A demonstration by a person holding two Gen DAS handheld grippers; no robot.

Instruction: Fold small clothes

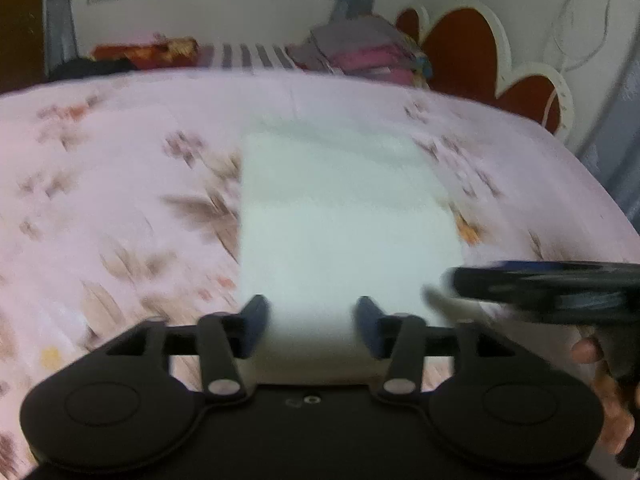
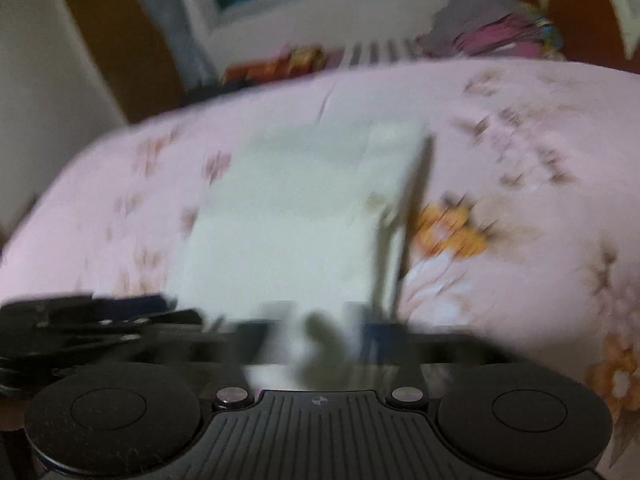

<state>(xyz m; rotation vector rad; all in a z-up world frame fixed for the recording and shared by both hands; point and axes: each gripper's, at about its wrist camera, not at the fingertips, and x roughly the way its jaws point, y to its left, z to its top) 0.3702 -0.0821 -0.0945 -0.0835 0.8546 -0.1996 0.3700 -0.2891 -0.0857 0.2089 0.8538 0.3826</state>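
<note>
A pale mint-white small garment (image 1: 344,216) lies flat as a rectangle on the pink floral bedsheet (image 1: 120,184). My left gripper (image 1: 312,320) is open, its blue fingers astride the garment's near edge, with cloth between them. The right gripper shows at the right of the left wrist view (image 1: 532,288), beside the garment's near right corner. In the right wrist view the same garment (image 2: 296,216) lies ahead and my right gripper (image 2: 320,332) is blurred by motion. Cloth lies between its fingers, and its right edge (image 2: 412,208) stands raised.
A stack of folded pink and grey clothes (image 1: 360,56) sits at the bed's far edge by a red and white headboard (image 1: 480,48). A red patterned bundle (image 1: 148,50) lies at the far left. A window and wall stand behind.
</note>
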